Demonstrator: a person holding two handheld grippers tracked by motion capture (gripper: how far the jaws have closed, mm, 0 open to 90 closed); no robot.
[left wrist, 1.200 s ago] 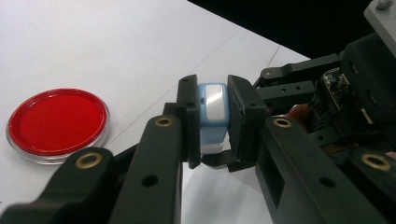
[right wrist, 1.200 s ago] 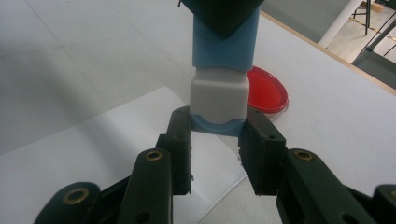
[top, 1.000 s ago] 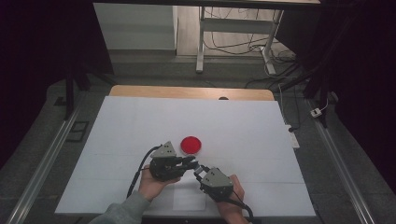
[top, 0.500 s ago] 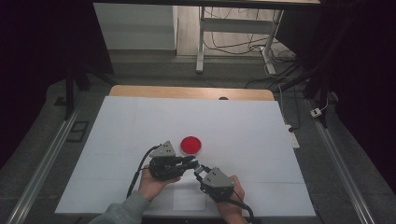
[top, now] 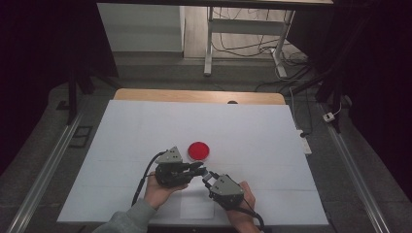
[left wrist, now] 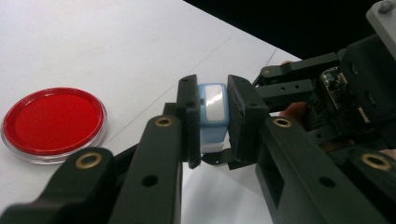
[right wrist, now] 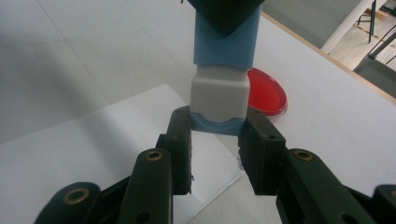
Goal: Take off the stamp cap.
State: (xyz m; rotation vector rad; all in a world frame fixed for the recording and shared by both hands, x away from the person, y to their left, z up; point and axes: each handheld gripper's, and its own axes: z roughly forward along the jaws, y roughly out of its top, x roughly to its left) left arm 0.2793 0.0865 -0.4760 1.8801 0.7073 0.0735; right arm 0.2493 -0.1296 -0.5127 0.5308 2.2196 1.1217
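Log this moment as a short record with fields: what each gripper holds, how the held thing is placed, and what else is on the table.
left gripper: shut on the blue and white block
right gripper: shut on the block's other end, at its blue tip
block placement: held between the two grippers above the white table
red dish: flat on the table, just beyond the grippers, untouched
paper sheet: lying under the hands

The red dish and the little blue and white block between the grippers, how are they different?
The red dish is round, flat and low; the blue and white block is boxy and taller than wide. The dish lies on the white table, untouched; the block is held off it, with the left gripper clamped on one end and the right gripper on the other. Both look like smooth plastic.
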